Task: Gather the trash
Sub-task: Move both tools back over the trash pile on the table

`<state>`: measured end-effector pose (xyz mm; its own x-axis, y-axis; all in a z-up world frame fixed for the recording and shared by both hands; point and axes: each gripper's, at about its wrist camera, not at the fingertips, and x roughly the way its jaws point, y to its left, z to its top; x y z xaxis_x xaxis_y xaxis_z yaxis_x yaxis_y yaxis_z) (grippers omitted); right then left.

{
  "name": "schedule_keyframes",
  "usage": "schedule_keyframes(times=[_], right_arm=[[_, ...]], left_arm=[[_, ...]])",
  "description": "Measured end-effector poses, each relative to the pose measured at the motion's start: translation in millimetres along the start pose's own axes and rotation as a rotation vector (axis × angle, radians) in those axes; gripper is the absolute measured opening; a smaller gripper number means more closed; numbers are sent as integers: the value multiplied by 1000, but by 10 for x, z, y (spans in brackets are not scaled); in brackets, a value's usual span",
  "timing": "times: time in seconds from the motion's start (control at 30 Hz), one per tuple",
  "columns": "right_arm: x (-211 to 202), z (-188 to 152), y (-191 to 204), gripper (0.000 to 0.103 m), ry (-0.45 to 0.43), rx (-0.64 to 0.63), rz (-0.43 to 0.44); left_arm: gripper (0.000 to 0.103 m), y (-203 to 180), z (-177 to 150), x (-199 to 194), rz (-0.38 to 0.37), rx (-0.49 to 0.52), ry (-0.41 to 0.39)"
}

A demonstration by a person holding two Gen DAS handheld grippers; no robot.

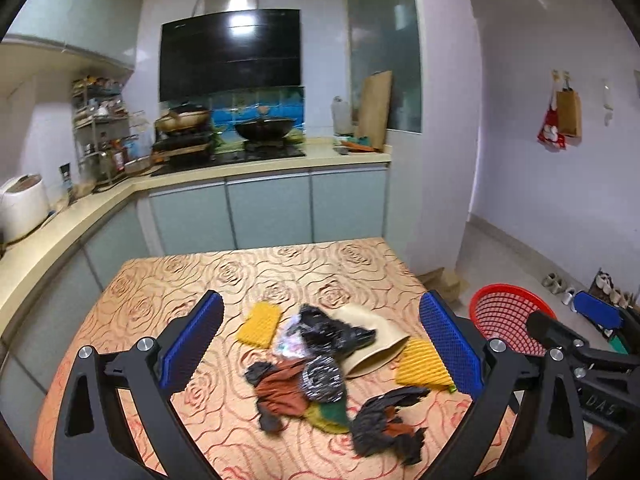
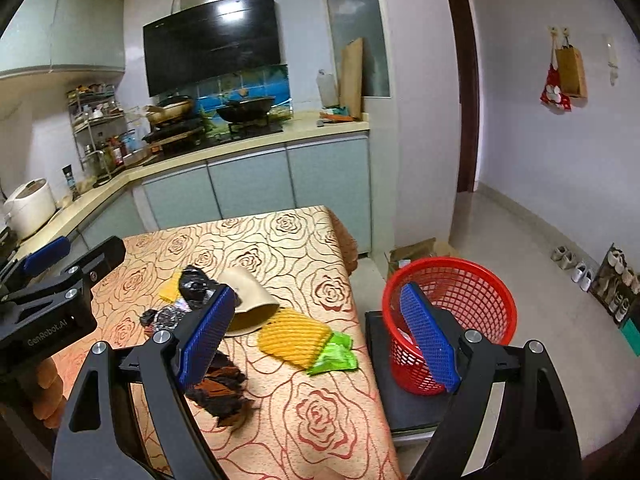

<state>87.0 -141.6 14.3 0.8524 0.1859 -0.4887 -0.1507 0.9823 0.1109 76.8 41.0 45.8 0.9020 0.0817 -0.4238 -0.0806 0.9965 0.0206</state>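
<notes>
The trash pile point(image 1: 320, 364) lay on the desk point(image 1: 168, 288), framed between the fingers of the left claw point(image 1: 320, 340), which gaped wide and held nothing. The right claw point(image 2: 316, 332), equally wide and empty, straddled the desk edge and the red basket point(image 2: 452, 312), beside the pile.

The bench point(image 2: 304, 248) wears an orange rose pattern. At right stands a red mesh basket point(image 2: 480, 280). Centre frame: yellow ribbed foam point(image 2: 292, 338), a green wrapper point(image 2: 334, 358).

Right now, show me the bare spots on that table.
Free: the far half of the table, beyond the paper cup, and its left side. Crowded: the middle, around the steel scourer, yellow foam nets and torn wrappers.
</notes>
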Motion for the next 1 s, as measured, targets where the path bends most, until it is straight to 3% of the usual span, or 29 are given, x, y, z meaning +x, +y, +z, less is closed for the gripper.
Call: schedule_keyframes(times=[0.33,0.8,1.0], right_arm=[[-33,-7,190,82,-11,-30,40],[50,-138,353,82,19,-50,71],[140,-186,373,82,45,-48,75]], left_arm=[[95,320,-154,-129,71,-44,0],[95,1083,-521,-137,238,-118,56],[95,1171,-684,-50,228,-110,77]])
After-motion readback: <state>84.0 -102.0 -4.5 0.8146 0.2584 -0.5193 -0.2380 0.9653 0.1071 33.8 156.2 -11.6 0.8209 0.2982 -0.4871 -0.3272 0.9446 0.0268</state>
